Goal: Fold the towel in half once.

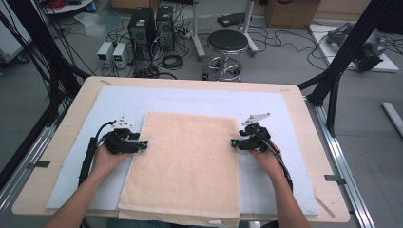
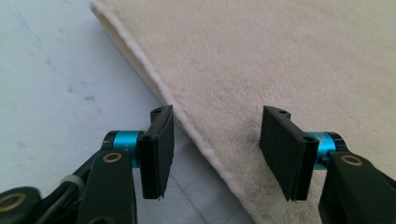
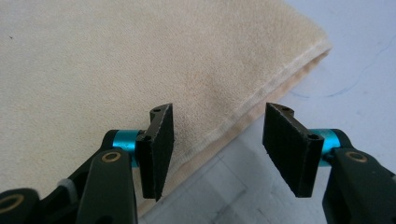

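Note:
A cream towel [image 1: 185,161] lies flat and folded on a pale blue mat [image 1: 190,102], its near end hanging over the table's front edge. My left gripper [image 1: 142,144] is at the towel's left edge, open; in the left gripper view [image 2: 217,154] the jaws straddle the hem of the towel [image 2: 299,70], one over the mat and one over the cloth. My right gripper [image 1: 234,142] is at the right edge, open too; in the right gripper view [image 3: 217,151] its jaws straddle the layered edge of the towel [image 3: 116,60]. Nothing is pinched.
The mat covers a light wooden table [image 1: 304,123]. Beyond the far edge stand a round black stool [image 1: 227,42], computer towers [image 1: 142,26], power supplies [image 1: 113,52] and tangled cables on the floor. A black frame strut [image 1: 342,57] rises at the right.

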{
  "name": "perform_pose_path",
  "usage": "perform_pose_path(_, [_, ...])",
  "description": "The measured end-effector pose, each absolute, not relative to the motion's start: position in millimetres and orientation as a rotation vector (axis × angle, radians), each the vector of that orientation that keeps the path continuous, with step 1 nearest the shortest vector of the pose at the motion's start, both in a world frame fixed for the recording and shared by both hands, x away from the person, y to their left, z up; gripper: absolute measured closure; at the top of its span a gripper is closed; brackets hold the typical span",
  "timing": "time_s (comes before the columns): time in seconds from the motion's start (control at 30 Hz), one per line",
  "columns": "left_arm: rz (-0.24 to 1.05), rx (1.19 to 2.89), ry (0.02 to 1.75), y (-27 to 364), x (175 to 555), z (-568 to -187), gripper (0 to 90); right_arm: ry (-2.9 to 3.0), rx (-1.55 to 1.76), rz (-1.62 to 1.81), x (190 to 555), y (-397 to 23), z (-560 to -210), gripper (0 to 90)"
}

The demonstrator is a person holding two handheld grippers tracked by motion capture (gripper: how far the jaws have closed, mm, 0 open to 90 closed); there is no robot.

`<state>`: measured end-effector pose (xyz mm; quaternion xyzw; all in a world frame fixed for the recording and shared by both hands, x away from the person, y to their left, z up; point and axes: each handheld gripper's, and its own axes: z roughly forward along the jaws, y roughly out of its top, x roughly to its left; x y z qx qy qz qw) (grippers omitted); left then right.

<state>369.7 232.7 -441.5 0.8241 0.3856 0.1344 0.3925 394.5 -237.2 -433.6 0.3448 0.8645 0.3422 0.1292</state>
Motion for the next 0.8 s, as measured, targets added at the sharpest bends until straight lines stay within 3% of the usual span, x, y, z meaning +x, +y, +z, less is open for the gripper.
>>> perform_pose_path(0.03, [0.344,2.092,0.989,232,369,-441,46.4,2.533,1.024,1.018,396,-237,-435,51.2])
perform_pose_path(0.2, [0.333,2.078,1.030,231,369,-440,57.0,2.549,1.054,1.051,397,-237,-436,59.2])
perform_pose_path(0.27, [0.324,2.064,1.051,230,369,-440,67.4,2.559,1.069,1.077,398,-237,-437,69.9])
perform_pose_path(0.3, [0.276,2.046,1.056,230,369,-440,73.2,2.577,1.073,1.095,399,-237,-437,80.0])
perform_pose_path(0.33, [0.276,2.046,1.056,230,369,-440,80.9,2.577,1.073,1.095,399,-237,-437,80.0])
perform_pose_path(0.43, [0.286,2.044,1.063,228,369,-439,83.3,2.597,1.030,1.091,401,-233,-434,84.7])
perform_pose_path(0.8, [0.402,1.909,1.160,228,410,-429,84.5,2.528,1.041,0.990,452,-225,-416,84.8])
